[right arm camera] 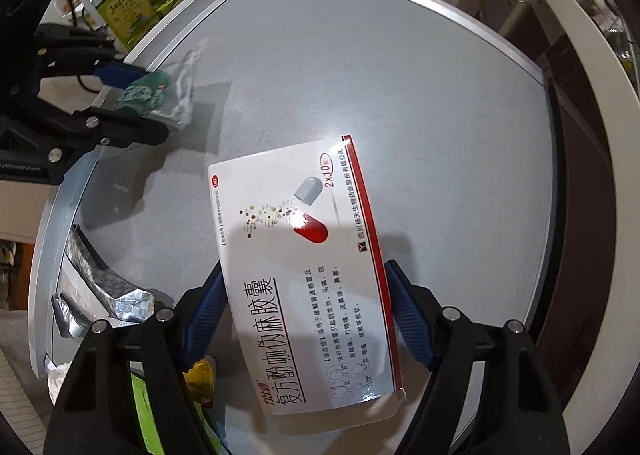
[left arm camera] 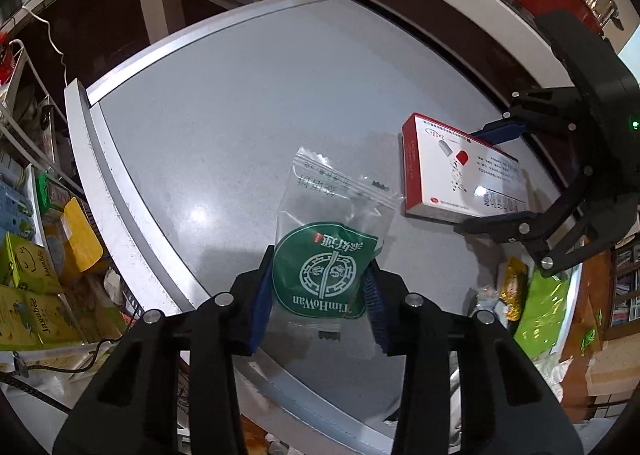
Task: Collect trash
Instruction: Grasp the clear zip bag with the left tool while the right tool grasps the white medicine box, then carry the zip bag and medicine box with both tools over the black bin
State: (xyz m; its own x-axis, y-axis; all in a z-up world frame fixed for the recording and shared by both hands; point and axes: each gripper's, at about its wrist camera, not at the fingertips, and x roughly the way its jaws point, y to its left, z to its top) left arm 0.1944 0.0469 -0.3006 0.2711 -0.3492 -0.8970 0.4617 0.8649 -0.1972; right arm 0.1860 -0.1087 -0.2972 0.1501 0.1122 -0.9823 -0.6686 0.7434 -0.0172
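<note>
The left gripper (left arm camera: 318, 289) is clamped on the clear zip bag (left arm camera: 332, 223) above the grey tabletop (left arm camera: 240, 115), the right gripper (right arm camera: 306, 319) pinches the medicine box (right arm camera: 304, 271), so pickup seems done and binning likely comes next.

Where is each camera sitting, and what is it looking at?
Left wrist: sits on the left gripper, looking along its blue fingers, shut on the clear bag, over the grey table; the right gripper shows at far right.
Right wrist: sits on the right gripper, looking along its fingers, shut on the medicine box; the left gripper shows at upper left.
Both views share table, bag, box and each other's gripper.
</note>
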